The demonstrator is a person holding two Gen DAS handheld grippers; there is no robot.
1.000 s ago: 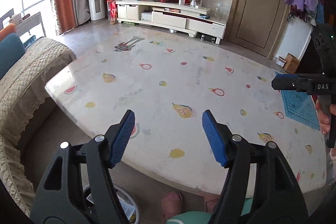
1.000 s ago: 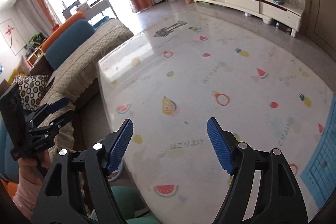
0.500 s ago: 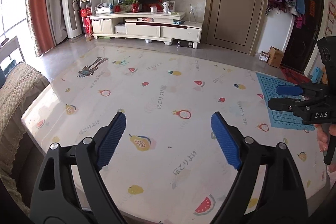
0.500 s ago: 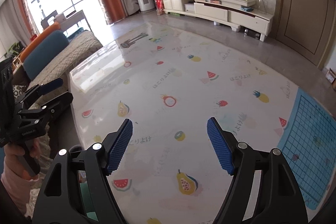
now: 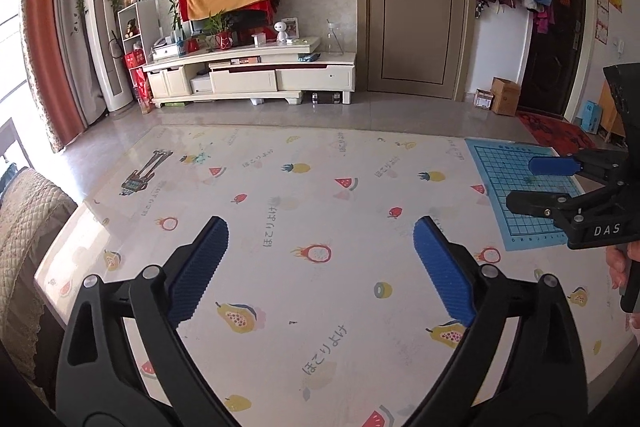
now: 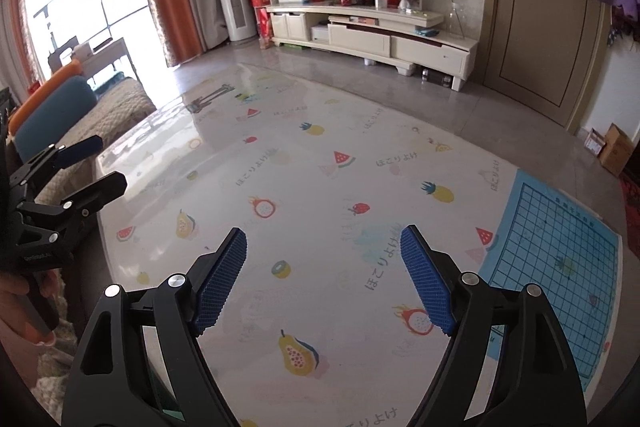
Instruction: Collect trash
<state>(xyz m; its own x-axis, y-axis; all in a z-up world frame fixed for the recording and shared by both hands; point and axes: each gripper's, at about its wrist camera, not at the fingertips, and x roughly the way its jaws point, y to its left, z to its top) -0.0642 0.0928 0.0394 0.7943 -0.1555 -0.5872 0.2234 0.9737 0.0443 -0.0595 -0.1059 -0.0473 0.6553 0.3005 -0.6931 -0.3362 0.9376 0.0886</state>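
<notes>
both hand-held grippers, left (image 5: pixel 320 267) and right (image 6: pixel 322 277), gape wide and empty over the table (image 5: pixel 320 187), ready; no trash visible.

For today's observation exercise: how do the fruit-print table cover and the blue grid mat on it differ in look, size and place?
The fruit-print table cover is pale with scattered fruit pictures; the blue grid mat is solid blue with ruled squares. The cover spans the whole tabletop; the mat takes only one corner, on the right gripper's side. The mat lies on top of the cover. Both lie flat.
</notes>
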